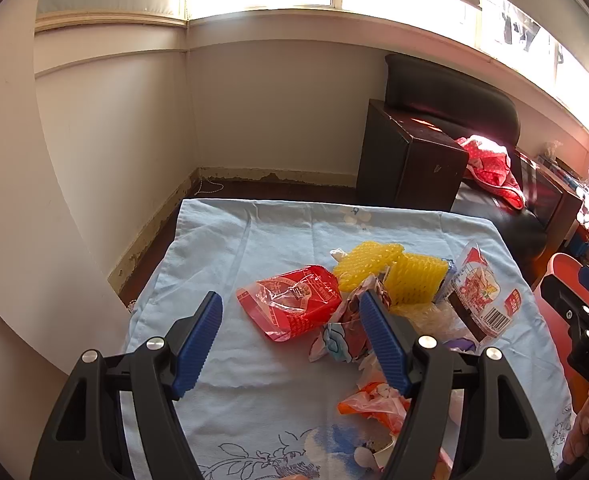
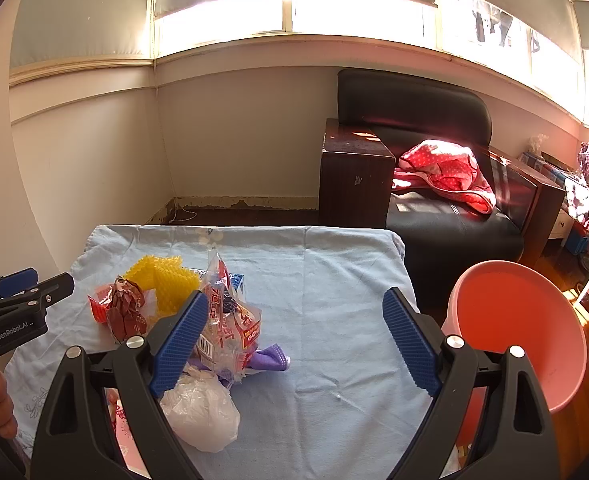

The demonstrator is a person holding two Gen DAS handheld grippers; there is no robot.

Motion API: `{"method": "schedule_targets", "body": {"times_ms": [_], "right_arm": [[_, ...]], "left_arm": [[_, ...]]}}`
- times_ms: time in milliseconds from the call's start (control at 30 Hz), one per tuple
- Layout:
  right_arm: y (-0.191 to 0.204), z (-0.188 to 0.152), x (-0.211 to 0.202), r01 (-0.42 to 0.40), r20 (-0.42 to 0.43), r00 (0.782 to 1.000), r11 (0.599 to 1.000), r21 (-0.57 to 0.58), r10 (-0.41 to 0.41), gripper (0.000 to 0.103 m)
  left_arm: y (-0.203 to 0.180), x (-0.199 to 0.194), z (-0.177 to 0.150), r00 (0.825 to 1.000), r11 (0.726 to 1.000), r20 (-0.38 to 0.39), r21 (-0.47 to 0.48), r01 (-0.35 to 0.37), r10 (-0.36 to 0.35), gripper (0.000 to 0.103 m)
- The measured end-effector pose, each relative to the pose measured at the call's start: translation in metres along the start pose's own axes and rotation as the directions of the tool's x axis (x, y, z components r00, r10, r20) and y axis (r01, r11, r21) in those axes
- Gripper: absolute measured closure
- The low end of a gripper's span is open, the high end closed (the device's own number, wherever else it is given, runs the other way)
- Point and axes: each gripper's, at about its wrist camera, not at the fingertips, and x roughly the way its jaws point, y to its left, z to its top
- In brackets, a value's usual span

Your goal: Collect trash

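We hold the left gripper (image 1: pixel 290 320) with fingers spread wide and empty above the red wrapper (image 1: pixel 290 306) on the blue-clothed desk (image 1: pixel 230 248). Our right gripper (image 2: pixel 296 320) is equally wide and empty, the trash pile (image 2: pixel 182 312) at its left and the pink bin (image 2: pixel 522 332) off the desk's right edge.

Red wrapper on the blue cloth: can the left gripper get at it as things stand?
Probably yes. The left gripper is open with the red wrapper just ahead between its jaws, uncovered on its near side.
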Motion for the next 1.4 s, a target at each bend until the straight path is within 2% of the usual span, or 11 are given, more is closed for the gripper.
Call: {"method": "schedule_targets", "body": {"times_ms": [933,1233,1400], "right_arm": [[-0.001,-0.004,0.007,0.006,-0.025,1.0,1.0,0.001,-0.006,0.014],[-0.008,-0.009,0.01,-0.004,-0.066,0.998,1.0,0.013,0.005,0.014],[-0.015,-0.013,0.012,-0.027,-0.097,0.995,0.999,0.028,0.03,0.014]], "left_arm": [[0.001,0.005,-0.01,1.0,1.0,-0.011,0.005,0.009,-0.009,0.033],[0.009,0.013,-0.017,0.999,1.0,-0.039,0.017,0.012,-0.011,0.033],[0.016,0.015,-0.023,0.998,0.999,-0.05,0.021,0.05,-0.049,0.033]]}}
